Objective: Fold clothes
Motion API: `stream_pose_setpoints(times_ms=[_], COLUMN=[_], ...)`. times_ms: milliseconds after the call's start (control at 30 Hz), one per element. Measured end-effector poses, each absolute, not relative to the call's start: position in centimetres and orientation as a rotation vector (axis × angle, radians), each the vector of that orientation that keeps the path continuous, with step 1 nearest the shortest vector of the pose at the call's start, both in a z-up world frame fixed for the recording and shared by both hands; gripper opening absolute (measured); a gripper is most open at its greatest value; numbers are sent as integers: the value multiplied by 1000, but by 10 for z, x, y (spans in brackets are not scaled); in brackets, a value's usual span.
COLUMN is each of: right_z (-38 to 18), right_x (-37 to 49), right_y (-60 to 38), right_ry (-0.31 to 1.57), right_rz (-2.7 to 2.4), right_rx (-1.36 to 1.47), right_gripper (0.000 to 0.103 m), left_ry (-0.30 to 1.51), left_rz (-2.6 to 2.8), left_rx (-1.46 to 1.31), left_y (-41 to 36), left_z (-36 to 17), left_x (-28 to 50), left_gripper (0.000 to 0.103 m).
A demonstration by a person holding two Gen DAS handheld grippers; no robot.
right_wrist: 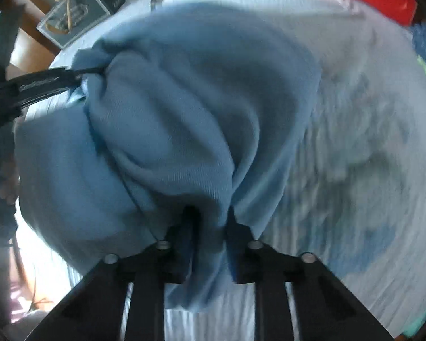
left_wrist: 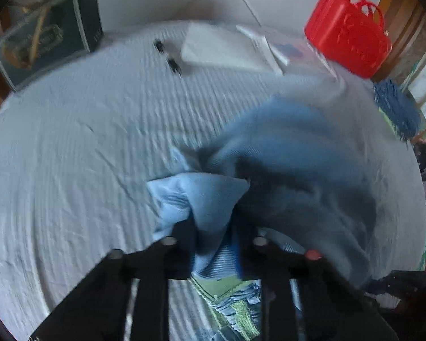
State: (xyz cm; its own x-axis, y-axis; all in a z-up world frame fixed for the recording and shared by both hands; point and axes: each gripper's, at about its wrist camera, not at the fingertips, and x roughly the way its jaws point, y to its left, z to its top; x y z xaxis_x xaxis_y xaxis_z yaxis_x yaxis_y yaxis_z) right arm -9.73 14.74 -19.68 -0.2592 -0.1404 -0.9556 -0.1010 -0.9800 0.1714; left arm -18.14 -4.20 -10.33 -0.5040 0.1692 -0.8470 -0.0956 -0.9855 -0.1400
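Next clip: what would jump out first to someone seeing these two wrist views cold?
The blue garment fills the middle of both views, bunched and lifted off the pale bedsheet, pinched by the left gripper and the right gripper alike. Next comes the bright red basket at the far right of the bed, then the dark boxed item at the far left.

Both grippers are clamped: the left gripper [left_wrist: 213,227] and the right gripper [right_wrist: 210,224] each pinch bunched blue cloth [right_wrist: 184,108].
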Motion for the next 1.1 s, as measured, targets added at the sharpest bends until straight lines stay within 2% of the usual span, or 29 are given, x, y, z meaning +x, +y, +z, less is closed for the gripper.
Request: stream_pose_setpoints(times_ms=[200, 267, 367, 400, 433, 467, 533, 567, 600, 667, 867, 1000, 1067, 1100], right_z=[-105, -87, -81, -84, -82, -84, -91, -96, -101, -109, -124, -148, -169, -179], right_x=[-111, -111, -111, -110, -110, -105, -96, -92, -87, -80, -79, -85, -88, -92], right_y=[177, 184, 192, 195, 200, 204, 211, 211, 209, 206, 177, 165, 161, 160], right_ry=[-262, -289, -333, -338, -348, -369, -427, -450, -476, -507, -560, -597, -637, -649], right_rz=[-2782, -2829, -2831, -2836, -2834, -2833, -2802, -2781, -2742, -2697, -2608, -2577, -2525, -2494], right_rx=[1555, 1489, 1479, 1499, 1522, 1537, 1564, 1567, 1579, 1597, 1638, 1703, 1735, 1748], right_gripper=[11, 11, 14, 20, 24, 31, 45, 57, 77, 99, 100, 102, 102, 102], left_ry=[-139, -170, -241, -256, -267, -269, -261, -261, -272, -297, -404, -486, -448, -419], left_rz=[2698, 2740, 2669, 2643, 2616, 2594, 2550, 2529, 2511, 2479, 2398, 2315, 2316, 2327], left_rx=[-1352, -1309, -1379, -1426, -1484, -1521, -1573, -1595, -1617, -1660, -1765, -1732, -1711, -1704], left_y=[-63, -79, -95, -98, -99, -99, -96, -94, -92, -89, -81, -60, -44, -36], left_z=[-52, -31, -34, -43, -54, -64, -84, -93, -103, -120, -171, -189, -192, -191], left_x=[-174, -167, -166, -166, -164, -160, -151, -146, -141, -134, -124, -129, -132, -133], left_gripper=[11, 11, 13, 19, 32, 40, 72, 74, 75, 75, 75, 75, 50, 45])
